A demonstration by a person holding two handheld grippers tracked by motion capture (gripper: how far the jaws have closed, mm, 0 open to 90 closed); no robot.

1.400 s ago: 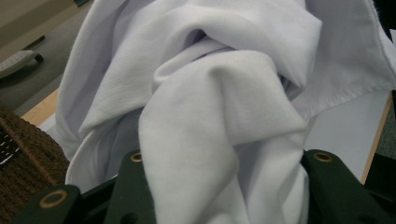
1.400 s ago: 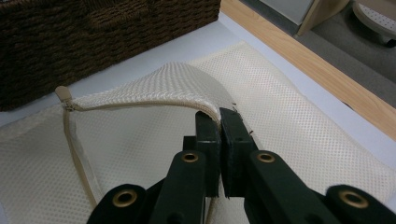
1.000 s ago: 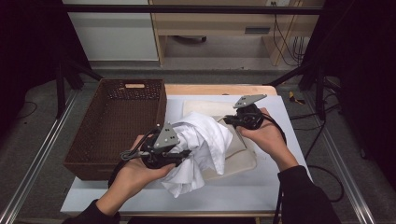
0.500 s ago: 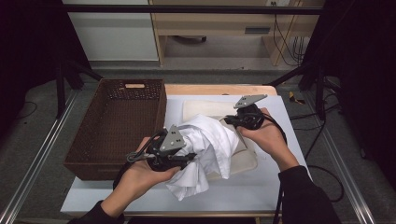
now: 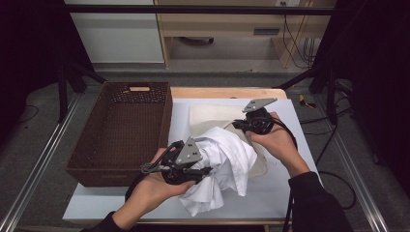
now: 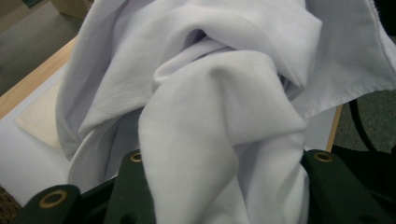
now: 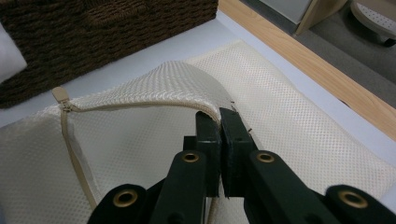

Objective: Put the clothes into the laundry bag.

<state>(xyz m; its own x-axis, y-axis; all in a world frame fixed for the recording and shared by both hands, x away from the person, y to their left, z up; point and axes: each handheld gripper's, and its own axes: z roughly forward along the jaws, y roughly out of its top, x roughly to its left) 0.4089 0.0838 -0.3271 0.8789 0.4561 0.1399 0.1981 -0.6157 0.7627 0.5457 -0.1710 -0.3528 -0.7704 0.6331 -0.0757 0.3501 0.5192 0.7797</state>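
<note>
Garment (image 5: 227,164), white, bunched into a loose wad, hangs from my left claw (image 5: 200,170) over the near middle of the desk (image 5: 290,193); its lower folds droop to the desk surface. Just behind it lies a cream mesh bag (image 5: 212,113), flat on the desk, zipper (image 7: 70,135) running along its opened edge. My right claw (image 5: 241,126) has that edge lifted, so the bag mouth arches up right beside the wad. Brown wicker basket (image 5: 121,130) sits to the left of the bag, near both, not touching the garment as far as I can tell. Wooden desk edge (image 7: 299,60) runs past the bag's far side.

Garment look: thin white fabric, heavy creases, a stitched hem (image 6: 345,93) at one side, folds spilling over and between my left claw's jaws.

Left claw: jaws part open, clamped on a thick bundle of the cloth. Right claw: jaws pressed together, pinching the mesh bag rim by the zipper. Both hands low over the desk, well apart from the basket rim.
</note>
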